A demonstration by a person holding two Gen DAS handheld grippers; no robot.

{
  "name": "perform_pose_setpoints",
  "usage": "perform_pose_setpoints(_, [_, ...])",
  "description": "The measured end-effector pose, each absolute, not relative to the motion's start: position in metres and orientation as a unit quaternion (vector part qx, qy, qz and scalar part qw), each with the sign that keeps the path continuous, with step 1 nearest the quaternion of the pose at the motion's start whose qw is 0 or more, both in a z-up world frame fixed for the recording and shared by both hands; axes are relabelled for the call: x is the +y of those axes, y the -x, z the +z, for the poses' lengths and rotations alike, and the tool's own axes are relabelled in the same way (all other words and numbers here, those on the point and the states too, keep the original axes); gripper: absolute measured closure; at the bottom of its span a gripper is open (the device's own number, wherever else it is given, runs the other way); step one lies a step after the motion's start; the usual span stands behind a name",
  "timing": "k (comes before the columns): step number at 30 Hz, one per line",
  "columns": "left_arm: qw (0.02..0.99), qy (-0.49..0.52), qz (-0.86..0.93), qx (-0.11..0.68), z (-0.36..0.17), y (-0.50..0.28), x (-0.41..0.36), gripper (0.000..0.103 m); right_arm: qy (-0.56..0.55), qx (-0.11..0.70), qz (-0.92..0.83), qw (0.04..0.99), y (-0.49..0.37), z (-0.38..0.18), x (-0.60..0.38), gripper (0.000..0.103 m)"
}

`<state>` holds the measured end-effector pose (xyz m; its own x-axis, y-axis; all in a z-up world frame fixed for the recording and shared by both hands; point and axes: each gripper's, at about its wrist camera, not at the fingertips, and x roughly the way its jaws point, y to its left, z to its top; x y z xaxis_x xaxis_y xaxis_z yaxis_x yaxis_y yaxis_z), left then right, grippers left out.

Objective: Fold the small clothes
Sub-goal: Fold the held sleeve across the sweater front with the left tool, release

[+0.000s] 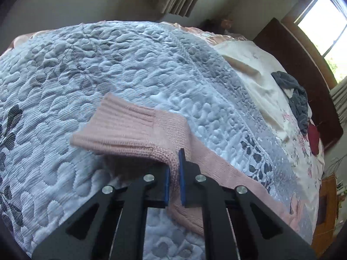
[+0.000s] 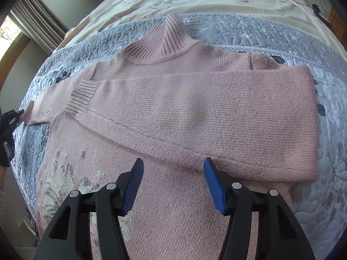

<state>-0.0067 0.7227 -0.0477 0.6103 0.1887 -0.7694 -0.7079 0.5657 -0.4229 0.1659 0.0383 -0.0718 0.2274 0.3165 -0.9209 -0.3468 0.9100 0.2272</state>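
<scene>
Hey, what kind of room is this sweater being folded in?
Most likely a bedroom: the pink sweater lies on a quilted bedspread over a bed, with a dark headboard and a curtained window behind.

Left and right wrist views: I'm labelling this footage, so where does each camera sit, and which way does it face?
Left wrist: behind the left tongs, low over the quilt, facing the headboard; tongs shut on the sleeve.
Right wrist: behind the right tongs, open, looking down at the pink sweater, folded sleeve across it.
Shared: sweater, quilt; left tongs show at the right view's left edge.
</scene>
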Motion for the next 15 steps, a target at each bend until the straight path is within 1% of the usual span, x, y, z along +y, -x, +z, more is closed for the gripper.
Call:
perform_pose_setpoints(4, [0.845, 0.348, 0.228, 0.338, -0.027, -0.011, 0.673, 0.098, 0.009, 0.583, 0.204, 0.786, -0.166, -0.070, 0.029, 0.045])
perform_pose_setpoints(9, [0.875, 0.313, 0.142, 0.340, -0.009, -0.041, 0.584, 0.098, -0.005, 0.582, 0.196, 0.789, -0.169, -0.069, 0.014, 0.045])
perform_pose_setpoints(15, [0.879, 0.322, 0.046, 0.347, -0.006, -0.073, 0.491, 0.098, -0.016, 0.576, 0.190, 0.795, -0.171, -0.065, -0.004, 0.045])
